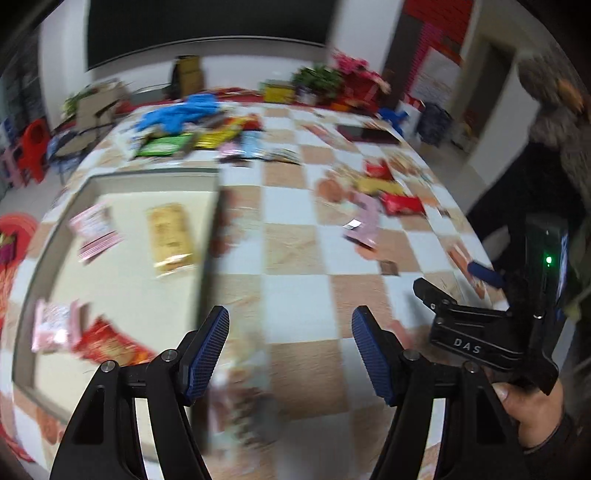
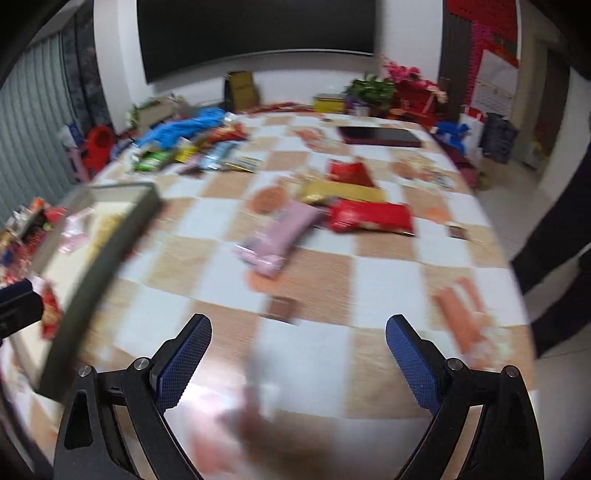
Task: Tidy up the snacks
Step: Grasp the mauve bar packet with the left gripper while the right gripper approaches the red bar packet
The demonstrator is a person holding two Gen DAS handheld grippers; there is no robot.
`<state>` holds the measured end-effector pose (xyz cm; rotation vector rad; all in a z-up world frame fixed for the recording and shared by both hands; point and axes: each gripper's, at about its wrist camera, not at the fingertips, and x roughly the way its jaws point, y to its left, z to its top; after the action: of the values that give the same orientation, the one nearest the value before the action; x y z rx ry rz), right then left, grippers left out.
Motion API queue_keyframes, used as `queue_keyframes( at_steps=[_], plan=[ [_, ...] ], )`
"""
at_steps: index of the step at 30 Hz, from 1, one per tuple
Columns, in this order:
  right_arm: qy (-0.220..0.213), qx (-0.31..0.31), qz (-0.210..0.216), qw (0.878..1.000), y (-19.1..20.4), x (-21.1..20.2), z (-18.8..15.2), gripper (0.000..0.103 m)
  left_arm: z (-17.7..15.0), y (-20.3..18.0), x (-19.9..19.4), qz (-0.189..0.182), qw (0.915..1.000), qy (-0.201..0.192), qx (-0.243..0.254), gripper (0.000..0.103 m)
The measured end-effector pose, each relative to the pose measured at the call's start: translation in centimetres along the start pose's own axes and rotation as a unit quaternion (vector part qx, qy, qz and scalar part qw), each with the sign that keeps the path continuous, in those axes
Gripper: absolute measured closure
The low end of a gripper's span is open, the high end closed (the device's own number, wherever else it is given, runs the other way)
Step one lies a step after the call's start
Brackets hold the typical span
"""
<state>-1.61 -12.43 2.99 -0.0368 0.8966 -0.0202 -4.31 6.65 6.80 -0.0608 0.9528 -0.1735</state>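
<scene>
I'm holding my right gripper (image 2: pixel 298 363) wide, empty | pink snack packet (image 2: pixel 277 236) lying ahead, long axis slanting up-right | left gripper (image 1: pixel 290 354) also gaping, farther off.

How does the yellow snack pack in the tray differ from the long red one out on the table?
The yellow pack lies inside the tray; the red pack lies on the checked tablecloth, outside it. The yellow pack lies alone, while the red pack sits among other loose packs. Both are long, flat and lying down.

White walls (image 2: pixel 406 33), dark wall panel (image 2: pixel 258 29), checkered table (image 2: pixel 388 280)
</scene>
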Motion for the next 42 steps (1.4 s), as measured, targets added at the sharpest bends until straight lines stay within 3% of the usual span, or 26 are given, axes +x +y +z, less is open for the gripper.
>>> queue_keyframes(
  at_steps=[3,5,11,17,18,19,20,24,28,31,34,38,39,42],
  plan=[
    [0.013,-0.033,-0.055,0.998,-2.4,0.5,-1.0,0.007,1.4,-3.5,3.1,0.0,0.9991,0.018,0.038,0.03],
    [0.026,-0.039,-0.068,0.997,-3.8,1.2,-1.7,0.007,2.8,-4.7,5.2,-0.008,0.9986,0.032,0.042,0.03],
    [0.03,0.043,-0.006,0.999,-7.5,1.9,-2.9,0.001,7.2,-6.5,11.0,0.0,0.9969,0.065,0.045,0.03],
    [0.035,0.026,-0.015,0.999,-6.9,2.2,-2.8,0.001,9.9,-7.7,15.5,0.027,0.9955,0.067,0.06,0.031],
    [0.035,0.027,-0.013,0.999,-6.9,2.3,-2.9,0.001,10.2,-7.6,15.7,0.025,0.996,0.06,0.061,0.038],
    [0.035,0.027,-0.013,0.999,-6.9,2.3,-2.9,0.001,10.2,-7.5,15.5,0.02,0.9964,0.051,0.064,0.064],
    [0.034,0.027,-0.013,0.999,-6.9,2.4,-2.9,0.001,10.2,-7.6,15.3,0.013,0.9963,0.046,0.071,0.079],
    [0.033,0.028,-0.011,0.999,-7.0,2.2,-3.2,0.001,7.8,-6.8,13.8,0.025,0.9956,0.016,0.089,0.078],
    [0.027,0.037,0.014,0.999,-7.6,2.1,-3.0,0.001,3.9,-3.9,10.9,0.04,0.9962,-0.024,0.074,0.078],
    [0.024,0.079,0.041,0.996,-8.8,2.4,-1.9,0.001,1.9,-1.8,9.1,0.039,0.9978,-0.027,0.046,0.078],
    [0.018,0.158,0.07,0.985,-10.1,3.6,0.1,0.001,1.2,-0.5,8.4,0.029,0.9989,-0.029,0.024,0.077],
    [-0.009,0.254,0.113,0.961,-10.6,5.8,3.0,0.005,1.2,0.0,8.2,0.02,0.9992,-0.031,0.016,0.077],
    [-0.01,0.266,0.116,0.957,-10.4,6.5,3.9,0.013,1.2,0.0,8.2,0.021,0.9992,-0.03,0.018,0.077],
    [-0.006,0.268,0.073,0.961,-9.0,8.3,6.4,0.014,1.4,0.3,8.3,0.014,0.9993,-0.031,0.013,0.077]
  ],
)
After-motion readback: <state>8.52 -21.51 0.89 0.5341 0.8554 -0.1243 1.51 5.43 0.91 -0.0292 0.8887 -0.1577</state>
